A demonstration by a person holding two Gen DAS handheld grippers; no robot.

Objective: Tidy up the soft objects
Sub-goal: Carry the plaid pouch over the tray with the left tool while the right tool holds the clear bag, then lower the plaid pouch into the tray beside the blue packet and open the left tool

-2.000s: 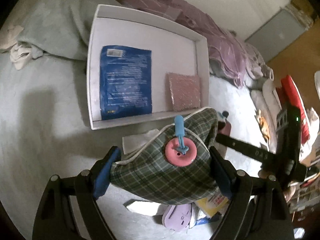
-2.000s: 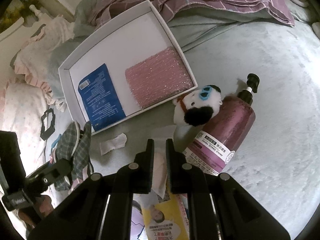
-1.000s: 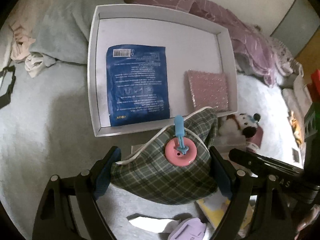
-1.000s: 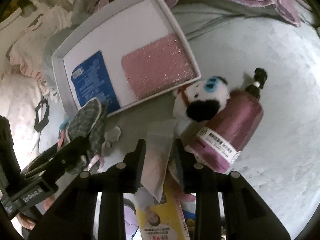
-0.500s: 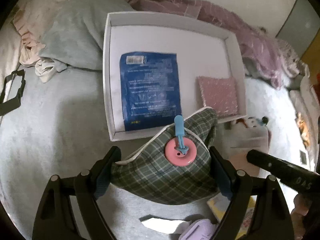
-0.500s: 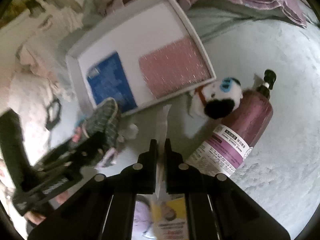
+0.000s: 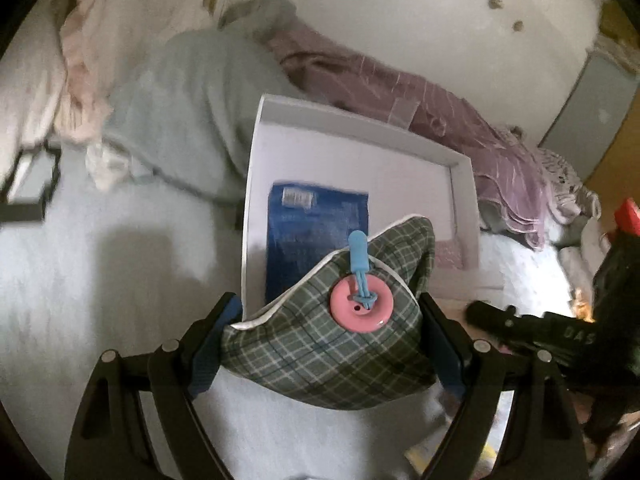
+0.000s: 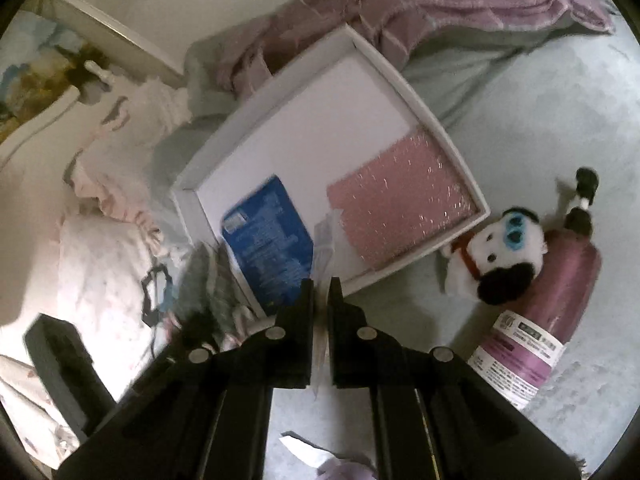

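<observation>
Left wrist view shows the left gripper (image 7: 328,332) clamped across a green plaid pouch (image 7: 332,344) with a pink button (image 7: 361,307) and a blue loop (image 7: 357,254); its blue-padded jaws stand wide and press on both sides of the pouch, which hangs over the near edge of a white tray (image 7: 256,184). That tray lies on a pale grey bedspread (image 7: 100,280) and holds a blue packet (image 7: 316,236) on its left and a pink glittery pad (image 8: 400,208) on its right. Right wrist view shows the right gripper (image 8: 321,292), jaws nearly together, pinching a thin clear plastic sleeve (image 8: 325,248) that sticks up over the tray's near rim between the packet and the pad. To the right of the tray, on the bedspread, a white and black plush dog (image 8: 498,258) lies against a purple pump bottle (image 8: 548,304). A mauve striped blanket (image 7: 460,128) is bunched beyond the tray's far side.
</observation>
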